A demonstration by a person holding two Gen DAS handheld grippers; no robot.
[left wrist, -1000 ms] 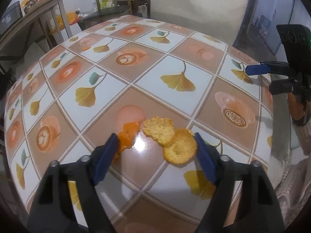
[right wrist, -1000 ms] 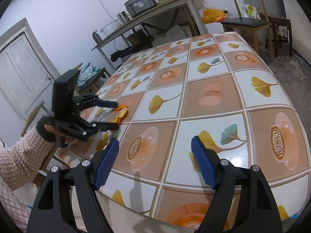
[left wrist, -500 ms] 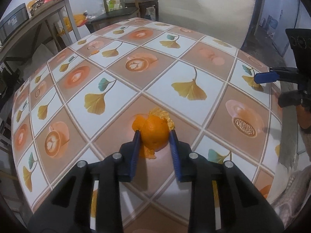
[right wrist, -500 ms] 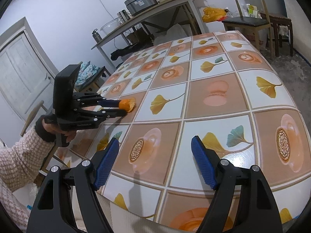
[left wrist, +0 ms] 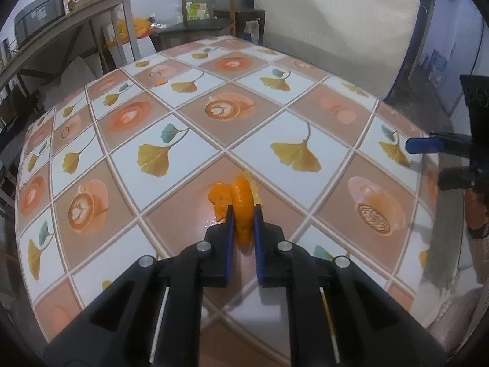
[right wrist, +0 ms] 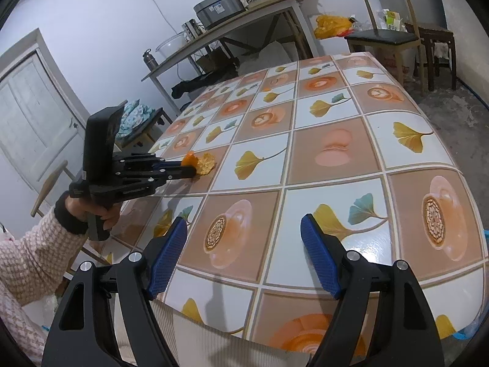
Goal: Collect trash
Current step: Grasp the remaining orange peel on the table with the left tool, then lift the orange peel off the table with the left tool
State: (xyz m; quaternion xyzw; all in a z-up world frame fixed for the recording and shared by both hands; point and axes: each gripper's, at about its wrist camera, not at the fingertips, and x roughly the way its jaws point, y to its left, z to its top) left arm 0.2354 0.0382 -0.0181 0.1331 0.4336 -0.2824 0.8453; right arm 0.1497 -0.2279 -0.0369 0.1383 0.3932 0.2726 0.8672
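Note:
Orange peel pieces point(left wrist: 241, 202) are pinched upright between the blue pads of my left gripper point(left wrist: 243, 214), just above the tiled table point(left wrist: 189, 140). One loose piece point(left wrist: 218, 197) hangs at the left of the bunch. In the right wrist view the left gripper point(right wrist: 191, 169) shows at the table's left side, shut on the peel point(right wrist: 200, 162). My right gripper point(right wrist: 244, 235) is open and empty over the table's near edge; one of its blue fingertips point(left wrist: 423, 145) shows at the right in the left wrist view.
A wooden chair point(right wrist: 385, 35) stands beyond the table's far end. A long side table point(right wrist: 232, 27) with a cooker and bags runs along the wall. A stool with cloth point(right wrist: 137, 119) stands at the left. A white door point(right wrist: 33, 113) is at the left.
My left gripper closed from wide open onto the flat peel pieces, bunching them upright between its pads, and has lifted them slightly. My right gripper stayed open and barely moved.

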